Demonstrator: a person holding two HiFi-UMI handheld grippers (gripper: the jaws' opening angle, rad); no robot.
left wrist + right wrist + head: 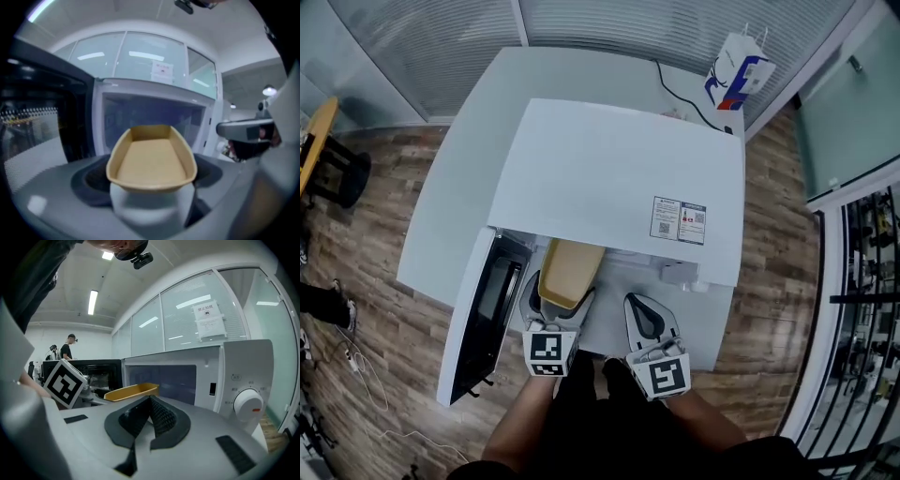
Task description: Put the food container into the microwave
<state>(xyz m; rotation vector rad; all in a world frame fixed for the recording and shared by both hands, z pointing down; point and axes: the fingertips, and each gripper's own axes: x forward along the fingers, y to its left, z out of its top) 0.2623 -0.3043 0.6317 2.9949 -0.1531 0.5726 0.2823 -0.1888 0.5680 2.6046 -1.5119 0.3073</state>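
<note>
My left gripper [555, 314] is clamped on the near end of the one food container [570, 270]. It sits at the single microwave [619, 178], its far end hidden under the top, possibly just inside. My right gripper [643, 315], before the microwave, is closed and empty.

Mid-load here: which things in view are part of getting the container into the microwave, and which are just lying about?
Part of the job: food container, clamped in the left gripper; microwave; its open door.

Just lying about: paper bag and cable on the table behind the microwave; right gripper, shut and empty.
</note>
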